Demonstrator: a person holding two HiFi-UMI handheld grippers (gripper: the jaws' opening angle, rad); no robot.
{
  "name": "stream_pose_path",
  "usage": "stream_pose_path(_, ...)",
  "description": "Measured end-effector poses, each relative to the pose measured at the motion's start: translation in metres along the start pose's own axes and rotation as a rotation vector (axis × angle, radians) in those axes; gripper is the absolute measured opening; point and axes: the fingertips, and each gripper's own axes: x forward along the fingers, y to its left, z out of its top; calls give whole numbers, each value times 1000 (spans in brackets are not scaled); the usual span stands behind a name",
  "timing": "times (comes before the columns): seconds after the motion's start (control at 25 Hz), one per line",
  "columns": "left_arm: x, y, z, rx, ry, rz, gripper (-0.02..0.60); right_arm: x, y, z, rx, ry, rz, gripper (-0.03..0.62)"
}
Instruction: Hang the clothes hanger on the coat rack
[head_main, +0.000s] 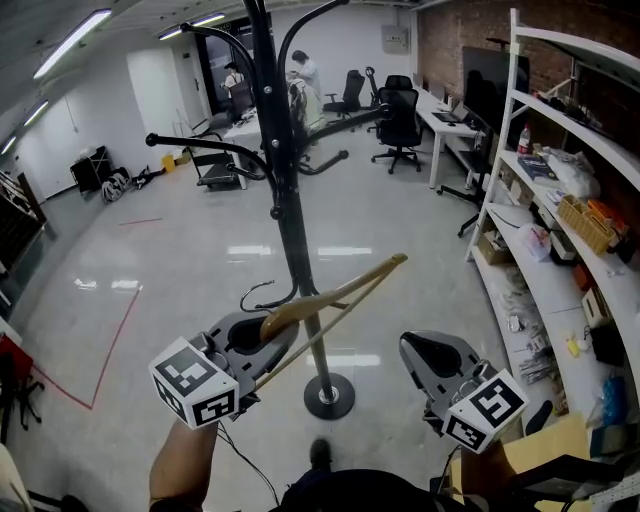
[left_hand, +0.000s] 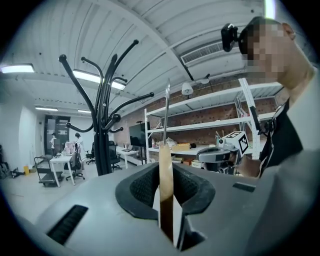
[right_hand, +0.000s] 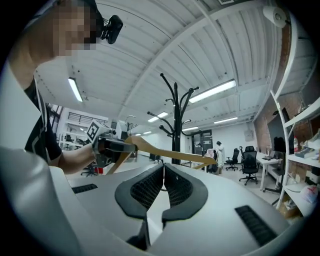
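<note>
Nearest the person, the left gripper has its jaws clamped on one end of the wooden clothes hanger. The hanger is held in the air, slanting up and to the right across the front of the coat rack. Its metal hook curls out to the left, low beside the pole, and sits on none of the rack's arms. To the right, apart from the hanger, the right gripper has its jaws pressed together with nothing between them. The black rack stands just beyond on its round base on the glossy floor. Farther off, white shelving lines the brick wall at right. Black office chairs and two people at desks are at the far end.
</note>
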Motion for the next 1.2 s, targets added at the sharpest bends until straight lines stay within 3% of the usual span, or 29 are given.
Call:
stream_pose_path(0.24, 17, 60, 13, -14, -17, -71, 52, 53, 5, 7, 18, -8, 34, 8)
stream_pose_path(0.48, 36, 100, 19, 32, 12, -135, 52, 78, -15, 0, 51, -23, -49, 9)
stream_pose_path(0.88, 75, 120, 9, 59, 69, -312, 52, 87, -33, -20, 54, 8, -172, 9)
stream_pose_path(1.2, 98, 135, -8, 82, 121, -356, 52, 93, -42, -28, 55, 10, -225, 8)
